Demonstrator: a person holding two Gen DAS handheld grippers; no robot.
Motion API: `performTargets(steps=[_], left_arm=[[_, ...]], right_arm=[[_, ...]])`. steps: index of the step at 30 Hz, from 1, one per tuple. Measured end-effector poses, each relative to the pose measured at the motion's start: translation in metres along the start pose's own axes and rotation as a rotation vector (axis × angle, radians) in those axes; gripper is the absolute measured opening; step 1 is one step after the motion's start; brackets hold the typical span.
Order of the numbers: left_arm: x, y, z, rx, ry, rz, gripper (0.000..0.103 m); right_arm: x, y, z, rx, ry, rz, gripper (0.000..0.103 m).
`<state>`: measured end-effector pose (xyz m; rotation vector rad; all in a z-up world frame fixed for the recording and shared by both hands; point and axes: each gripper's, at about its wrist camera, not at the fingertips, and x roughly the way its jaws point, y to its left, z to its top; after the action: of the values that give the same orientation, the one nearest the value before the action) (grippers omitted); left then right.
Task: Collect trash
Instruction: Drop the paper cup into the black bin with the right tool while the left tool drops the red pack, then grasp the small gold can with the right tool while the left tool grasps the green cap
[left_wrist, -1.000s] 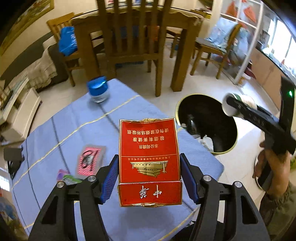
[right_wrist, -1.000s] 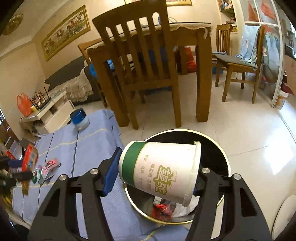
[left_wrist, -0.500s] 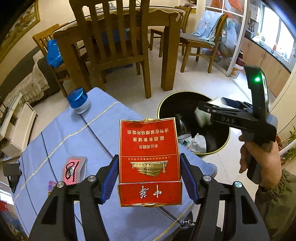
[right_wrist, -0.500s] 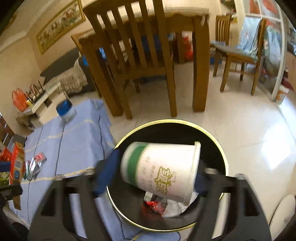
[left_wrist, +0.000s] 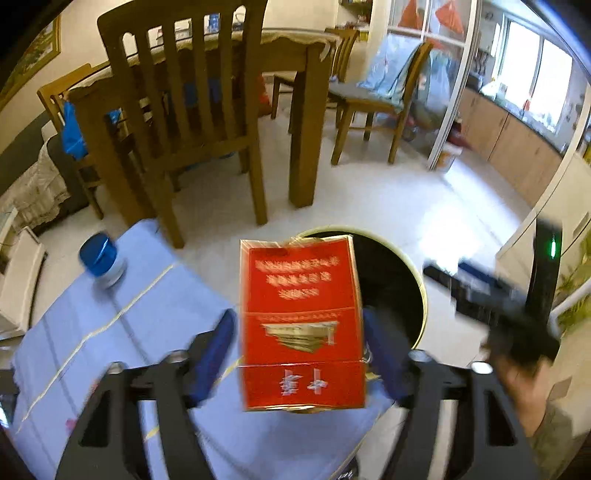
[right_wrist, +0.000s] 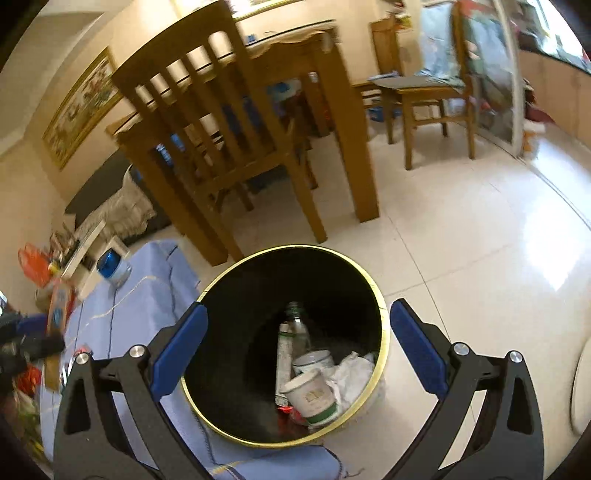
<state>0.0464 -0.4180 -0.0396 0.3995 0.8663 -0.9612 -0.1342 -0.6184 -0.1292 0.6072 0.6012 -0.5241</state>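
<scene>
My left gripper (left_wrist: 299, 354) has opened: its blue pads (left_wrist: 216, 350) stand slightly off the sides of a red cigarette box (left_wrist: 301, 321), which sits between them at the edge of the blue-clothed table (left_wrist: 122, 332), by the black gold-rimmed trash bin (left_wrist: 399, 280). My right gripper (right_wrist: 295, 350) is open and empty above the bin (right_wrist: 236, 288). A white paper cup with a green band (right_wrist: 314, 397) lies inside the bin with a bottle (right_wrist: 293, 332) and crumpled paper (right_wrist: 351, 373). The right gripper also shows in the left wrist view (left_wrist: 491, 302).
A blue-lidded jar (left_wrist: 99, 258) stands at the table's far corner. A wooden chair (left_wrist: 184, 110) and dining table (left_wrist: 303, 122) stand just behind the bin. Small wrappers lie at the table's left edge (right_wrist: 55, 314). Tiled floor lies to the right.
My right gripper opened and the paper cup dropped into the bin. My left gripper moved right toward the bin with the red box, and its jaws have spread apart.
</scene>
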Motion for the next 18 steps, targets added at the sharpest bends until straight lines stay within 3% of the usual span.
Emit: performTargets(steps=[1,5,10,14,18], left_arm=[[-0.001,0.000,0.003,-0.010,-0.013,0.001,0.088],[-0.013,0.004,-0.002,-0.037,-0.055,-0.039,0.089],[-0.040,0.021,-0.020,-0.086,-0.064,0.019,0.089],[-0.067,0.030,-0.059,-0.109,-0.013,0.117,0.089],[-0.093,0.053,-0.104,-0.109,0.024,0.191,0.089]], right_arm=[[-0.002,-0.007,-0.003,0.011,0.003,-0.005,0.097],[-0.006,-0.021,-0.014,0.021,0.012,-0.027,0.097],[0.000,-0.010,-0.026,0.014,0.049,-0.007,0.097],[0.009,0.037,-0.036,-0.066,0.080,0.062,0.097],[0.026,0.111,-0.055,-0.197,0.160,0.179,0.097]])
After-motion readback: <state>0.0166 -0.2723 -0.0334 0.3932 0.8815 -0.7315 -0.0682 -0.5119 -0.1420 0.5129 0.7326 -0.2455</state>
